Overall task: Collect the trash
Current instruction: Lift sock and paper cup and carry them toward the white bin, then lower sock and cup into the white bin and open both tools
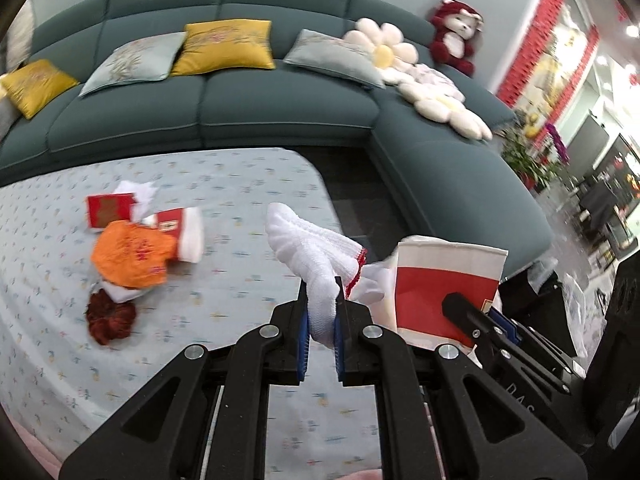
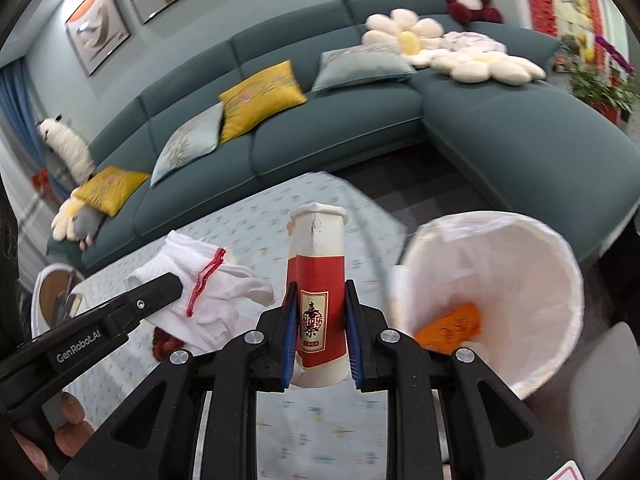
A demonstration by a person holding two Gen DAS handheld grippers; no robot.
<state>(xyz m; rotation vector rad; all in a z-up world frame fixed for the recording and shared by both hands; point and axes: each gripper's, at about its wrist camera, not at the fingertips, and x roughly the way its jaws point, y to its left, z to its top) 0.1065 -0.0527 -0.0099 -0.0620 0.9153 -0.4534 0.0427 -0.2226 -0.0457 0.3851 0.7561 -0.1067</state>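
Observation:
My left gripper (image 1: 321, 312) is shut on a white knitted glove with a red cuff (image 1: 310, 248), held above the table; the glove also shows in the right wrist view (image 2: 200, 280). My right gripper (image 2: 320, 312) is shut on a squashed red and white paper cup (image 2: 318, 280), which shows to the right in the left wrist view (image 1: 444, 288). A white-lined trash bin (image 2: 492, 276) stands just right of the cup, with an orange wrapper (image 2: 452, 326) inside. More trash lies on the table: an orange wrapper (image 1: 134, 254), a red card (image 1: 110, 210), another paper cup (image 1: 182, 232) and a dark red scrunchie (image 1: 112, 318).
The table carries a pale blue patterned cloth (image 1: 240, 184). A teal corner sofa (image 1: 280, 96) with yellow and grey cushions, flower cushions and a red plush bear (image 1: 456, 36) stands behind it. Dark floor (image 1: 360, 200) lies between the table and the sofa.

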